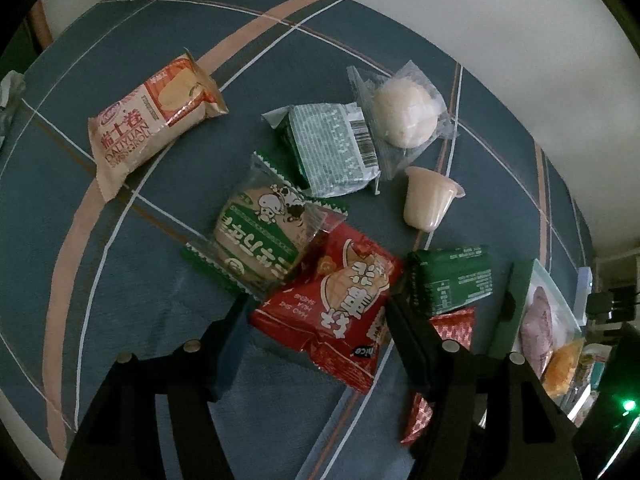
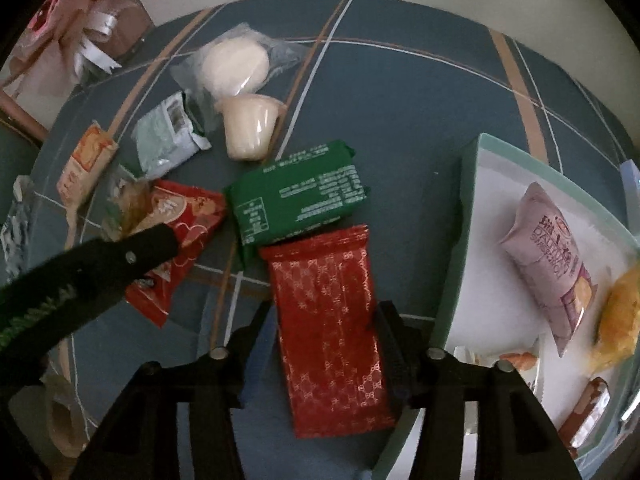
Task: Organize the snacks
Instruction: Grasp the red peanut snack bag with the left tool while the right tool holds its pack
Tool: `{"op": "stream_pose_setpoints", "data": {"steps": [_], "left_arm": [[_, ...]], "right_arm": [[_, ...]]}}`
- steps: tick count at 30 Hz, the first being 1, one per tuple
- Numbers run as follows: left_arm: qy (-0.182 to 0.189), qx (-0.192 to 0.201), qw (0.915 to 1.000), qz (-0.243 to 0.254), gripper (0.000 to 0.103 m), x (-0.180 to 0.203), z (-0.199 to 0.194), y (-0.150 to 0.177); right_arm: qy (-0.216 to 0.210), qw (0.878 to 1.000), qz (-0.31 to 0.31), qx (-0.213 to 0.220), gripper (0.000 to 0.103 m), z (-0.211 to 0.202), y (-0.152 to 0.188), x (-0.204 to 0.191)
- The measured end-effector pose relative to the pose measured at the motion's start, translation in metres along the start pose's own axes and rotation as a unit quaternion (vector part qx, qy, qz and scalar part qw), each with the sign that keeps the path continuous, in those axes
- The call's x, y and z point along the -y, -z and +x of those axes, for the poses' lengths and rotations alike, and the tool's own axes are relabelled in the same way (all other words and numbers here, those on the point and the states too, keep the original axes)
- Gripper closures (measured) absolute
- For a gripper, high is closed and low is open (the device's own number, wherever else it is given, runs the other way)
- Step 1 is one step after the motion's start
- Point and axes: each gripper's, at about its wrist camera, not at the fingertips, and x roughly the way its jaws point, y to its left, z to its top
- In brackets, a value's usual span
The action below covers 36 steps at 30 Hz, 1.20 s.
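Note:
My left gripper (image 1: 316, 312) points down at the blue plaid tablecloth, and its pads press both edges of a red peanut packet (image 1: 332, 304). One of its fingers (image 2: 120, 256) shows over that packet (image 2: 180, 232) in the right wrist view. My right gripper (image 2: 322, 320) stands open around a red patterned packet (image 2: 332, 328) lying flat on the cloth, with a small gap at each pad. A dark green packet (image 2: 300, 196) lies just beyond it. The green-rimmed tray (image 2: 460, 240) at the right holds a pink roll packet (image 2: 552, 260) and a yellow snack (image 2: 620, 320).
Loose on the cloth lie an orange Swiss roll packet (image 1: 156, 120), a pale green packet (image 1: 332, 148), a wrapped white bun (image 1: 404, 116), a jelly cup (image 1: 428, 204) and a green cow-print packet (image 1: 260, 240). A ribboned gift (image 2: 80, 40) stands at the far left.

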Motion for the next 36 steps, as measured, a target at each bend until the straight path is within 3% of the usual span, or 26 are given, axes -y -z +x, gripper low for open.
{"op": "stream_pose_setpoints", "data": {"steps": [6,9,17,21,30,36], "left_arm": [[-0.009,0.016,0.9996,0.024,0.032,0.001,-0.013,-0.007],[-0.011,0.03,0.9988,0.037,0.027,0.004,-0.016,-0.009],[-0.02,0.032,0.9953,0.089,0.027,0.028,-0.009,-0.006],[-0.028,0.024,0.9945,0.098,0.052,0.031,-0.008,-0.004],[-0.036,-0.017,0.9957,0.084,0.052,0.025,0.017,0.003],[-0.052,-0.014,0.9941,0.094,0.053,0.03,0.02,0.005]], "right_arm": [[0.028,0.999,-0.024,-0.009,0.042,0.008,0.005,-0.013],[0.025,0.999,-0.012,-0.022,0.042,0.014,0.01,-0.01],[0.014,1.0,0.003,-0.025,0.042,0.014,0.01,0.007],[0.013,1.0,0.004,-0.027,0.042,0.014,0.006,0.009],[0.017,1.0,-0.002,-0.026,0.044,0.018,0.007,-0.001],[0.014,1.0,0.003,-0.022,0.045,0.015,0.009,0.005]]}}
